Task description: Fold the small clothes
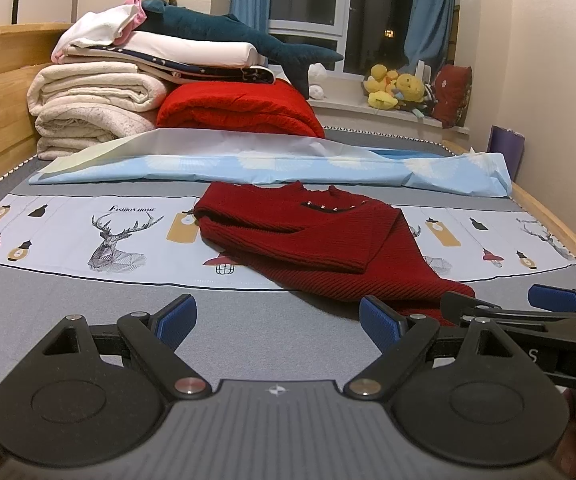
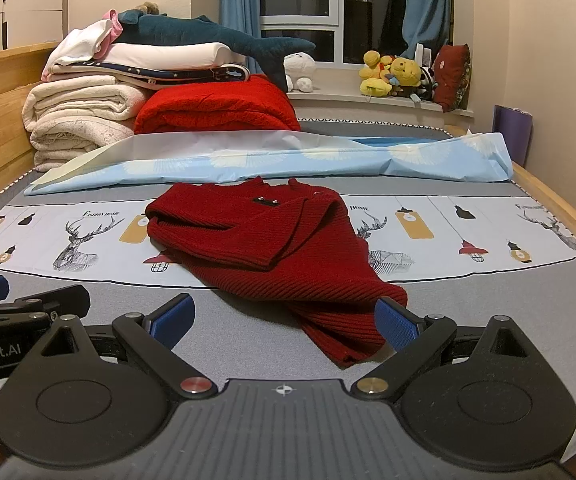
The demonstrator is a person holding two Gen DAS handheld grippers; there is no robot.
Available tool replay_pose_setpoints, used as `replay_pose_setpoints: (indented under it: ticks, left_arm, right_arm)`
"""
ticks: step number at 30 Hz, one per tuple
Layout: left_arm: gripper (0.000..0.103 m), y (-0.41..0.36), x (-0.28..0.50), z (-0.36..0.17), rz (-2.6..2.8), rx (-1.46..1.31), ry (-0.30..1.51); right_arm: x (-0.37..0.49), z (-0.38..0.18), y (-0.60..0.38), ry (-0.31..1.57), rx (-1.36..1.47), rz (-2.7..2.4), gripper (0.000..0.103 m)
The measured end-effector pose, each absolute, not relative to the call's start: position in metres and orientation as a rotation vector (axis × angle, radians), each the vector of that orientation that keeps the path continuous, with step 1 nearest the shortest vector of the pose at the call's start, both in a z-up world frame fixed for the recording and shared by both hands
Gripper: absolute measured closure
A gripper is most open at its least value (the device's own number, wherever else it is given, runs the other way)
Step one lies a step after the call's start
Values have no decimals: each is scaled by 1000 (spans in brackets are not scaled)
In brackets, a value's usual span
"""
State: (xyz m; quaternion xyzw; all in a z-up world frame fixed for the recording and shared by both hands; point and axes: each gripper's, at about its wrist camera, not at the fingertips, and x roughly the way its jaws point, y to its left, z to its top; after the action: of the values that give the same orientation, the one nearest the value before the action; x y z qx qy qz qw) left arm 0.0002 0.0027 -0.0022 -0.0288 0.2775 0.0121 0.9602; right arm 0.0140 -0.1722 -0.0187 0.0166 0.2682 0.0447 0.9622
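A small dark red ribbed sweater [image 1: 319,240] [image 2: 272,244] lies on the bed, its sleeves folded across the body and its hem end trailing toward me. My left gripper [image 1: 278,322] is open, low over the grey sheet, just left of the sweater's near end. My right gripper [image 2: 288,322] is open too; the near end of the sweater lies between its blue pads [image 2: 395,326], with the right pad next to the cloth. Each gripper shows at the edge of the other's view.
A folded light blue sheet [image 1: 272,164] lies across the bed behind the sweater. Stacked blankets and a red quilt [image 1: 240,108] sit at the back left, with a plush shark on top. Wooden bed rails [image 2: 559,204] run along both sides. Plush toys sit on the windowsill.
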Motion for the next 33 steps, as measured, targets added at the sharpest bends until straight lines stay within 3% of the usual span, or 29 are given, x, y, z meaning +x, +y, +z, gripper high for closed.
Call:
replay_pose_setpoints:
  ticks: [5, 10, 14, 16, 18, 20, 24, 27, 33]
  left_arm:
    - [11, 3, 1, -3, 24, -54, 558]
    - [22, 5, 4, -5, 42, -36, 543]
    - [40, 7, 9, -9, 33, -32, 568]
    - [54, 7, 14, -10, 15, -36, 576]
    - [75, 6, 23, -10, -20, -55, 592]
    - [85, 6, 36, -7, -78, -79, 617]
    - [86, 1, 75, 4, -142, 8, 600]
    - [86, -5, 118, 2, -135, 46, 586]
    - [81, 9, 207, -70, -96, -144, 800]
  right_arm:
    - [15, -24, -172, 549, 29, 89, 6]
    - [19, -26, -188, 521, 97, 49, 7]
    - [32, -14, -210, 494, 192, 5, 16]
    - [45, -3, -216, 440, 164, -4, 17]
    - [63, 5, -225, 415, 152, -5, 20]
    - [87, 11, -234, 405, 169, -10, 24]
    - [121, 3, -254, 404, 235, -1, 40]
    - [133, -16, -267, 460, 272, -19, 44]
    - [145, -19, -279, 478, 296, -10, 44]
